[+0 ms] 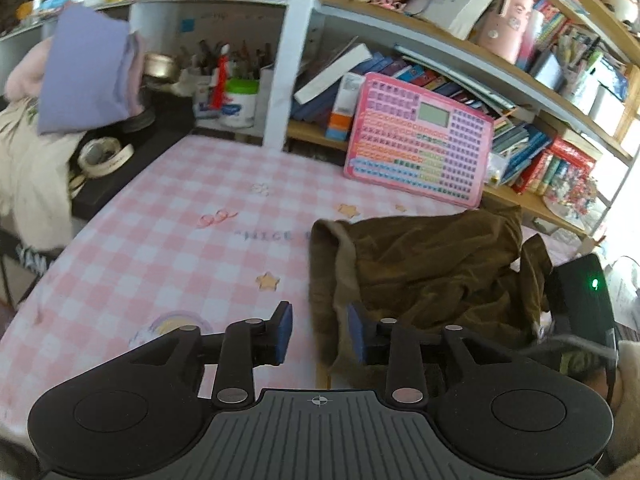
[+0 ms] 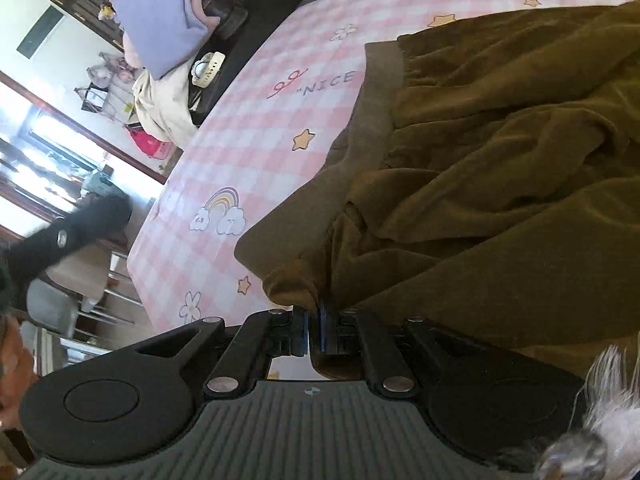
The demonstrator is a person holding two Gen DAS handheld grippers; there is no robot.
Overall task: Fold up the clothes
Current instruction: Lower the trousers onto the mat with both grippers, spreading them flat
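Note:
An olive-brown garment (image 1: 432, 272) lies crumpled on the pink checked tablecloth (image 1: 180, 240), at the right in the left wrist view. My left gripper (image 1: 320, 332) is open, its blue pads straddling the garment's left hem edge just above the table. In the right wrist view the same garment (image 2: 500, 168) fills the right half. My right gripper (image 2: 312, 328) is shut on a fold of its near edge. The right gripper's black body (image 1: 580, 300) shows at the right edge of the left wrist view.
A pink toy keyboard (image 1: 416, 140) leans against the bookshelves (image 1: 520, 80) behind the table. Folded purple clothes (image 1: 88, 76) and a cream garment (image 1: 28, 168) pile at the left, beside tape rolls (image 1: 100, 156) on a black stand. Chairs (image 2: 60, 304) stand off the table's left edge.

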